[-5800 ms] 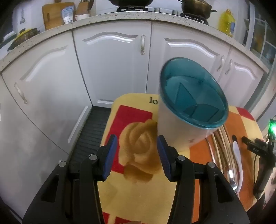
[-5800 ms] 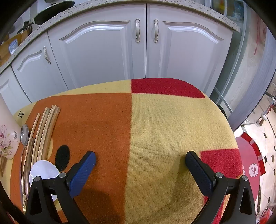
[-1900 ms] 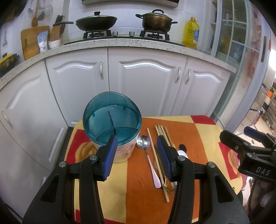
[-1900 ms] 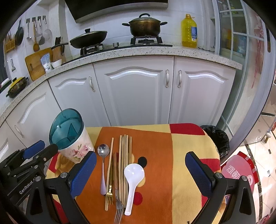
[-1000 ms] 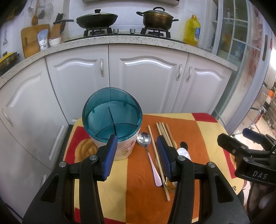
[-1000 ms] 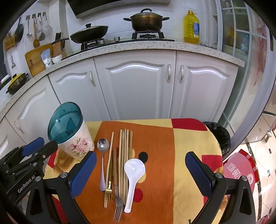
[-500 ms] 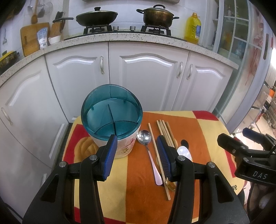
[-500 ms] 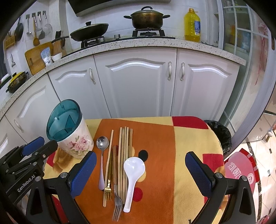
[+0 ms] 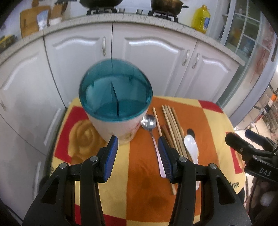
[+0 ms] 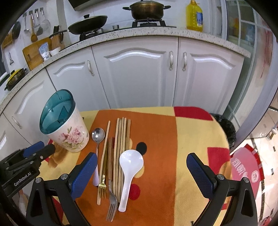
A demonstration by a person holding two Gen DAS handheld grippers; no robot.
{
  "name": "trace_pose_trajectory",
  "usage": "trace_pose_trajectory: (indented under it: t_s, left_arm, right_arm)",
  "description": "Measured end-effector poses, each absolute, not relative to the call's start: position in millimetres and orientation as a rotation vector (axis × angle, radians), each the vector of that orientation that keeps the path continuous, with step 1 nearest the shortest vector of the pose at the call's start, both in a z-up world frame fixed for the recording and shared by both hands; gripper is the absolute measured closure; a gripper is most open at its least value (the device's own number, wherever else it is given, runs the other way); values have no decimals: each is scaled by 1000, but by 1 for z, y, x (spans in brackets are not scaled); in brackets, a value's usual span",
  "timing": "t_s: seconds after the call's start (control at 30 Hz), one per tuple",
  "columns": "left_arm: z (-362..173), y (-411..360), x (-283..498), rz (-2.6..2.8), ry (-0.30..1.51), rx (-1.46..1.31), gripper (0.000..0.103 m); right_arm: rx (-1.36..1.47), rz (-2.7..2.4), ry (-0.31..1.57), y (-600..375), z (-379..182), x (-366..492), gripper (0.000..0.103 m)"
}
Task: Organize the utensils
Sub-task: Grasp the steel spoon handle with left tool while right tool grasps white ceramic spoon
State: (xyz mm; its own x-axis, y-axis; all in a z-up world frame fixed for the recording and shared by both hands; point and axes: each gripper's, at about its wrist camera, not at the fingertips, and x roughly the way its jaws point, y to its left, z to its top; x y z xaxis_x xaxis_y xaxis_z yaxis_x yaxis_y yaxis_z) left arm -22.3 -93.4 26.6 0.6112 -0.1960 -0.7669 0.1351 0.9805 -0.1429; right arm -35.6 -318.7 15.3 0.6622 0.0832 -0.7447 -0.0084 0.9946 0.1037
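Left gripper (image 9: 138,154): jaws partly apart, nothing held; hovering over the cloth just in front of the holder; "GenRobot.AI" legible on its body in the right wrist view.
Right gripper (image 10: 141,171): jaws spread wide, nothing held; above the near ends of the laid-out utensils; "DAS" legible on its body in the left wrist view.
Tablecloth (image 10: 156,132): orange, yellow and red blocks; "love" printed near the right edge in the left wrist view; near edge cut off by the frame.
Forks: two counted, one gold (image 10: 102,185), one silver (image 10: 111,205), tines toward the camera; handles partly lost among the chopsticks.
White spoon (image 10: 130,165): one, plastic, bowl away from the camera, touching the chopsticks on its left.
Metal spoon (image 10: 97,137): one, bowl just beside the holder; handle end hidden behind the right gripper's left finger.
Chopsticks (image 10: 121,139): wooden, laid parallel, overlapping; exact count not determinable.
Holder (image 10: 65,125): one, upright on the left of the cloth, white with rose print, teal rim, dividers inside, no utensils visible within; top slightly blurred in the left wrist view.
Cabinets (image 10: 139,74): white doors, metal handles.
Counter (image 10: 139,34): one pan, one pot, one yellow oil bottle (image 10: 194,15); bottle label unreadable.
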Motion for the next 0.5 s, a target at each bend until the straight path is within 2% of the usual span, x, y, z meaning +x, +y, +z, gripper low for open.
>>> trace_pose_trajectory:
  t_s: [0.17,0.3,0.5]
  left_arm:
    - [14,-100,-21,-220,919,-70,56]
    - [0,-104,-18,-234,935,-65,56]
    - [-26,-119,-9,-281,993,-60,57]
  right_arm:
    - [103,74,879,-322,-3,-30,7]
    - [128,106,913,-325,-21,-27,18]
    - [139,139,949,-323,-35,-24,25]
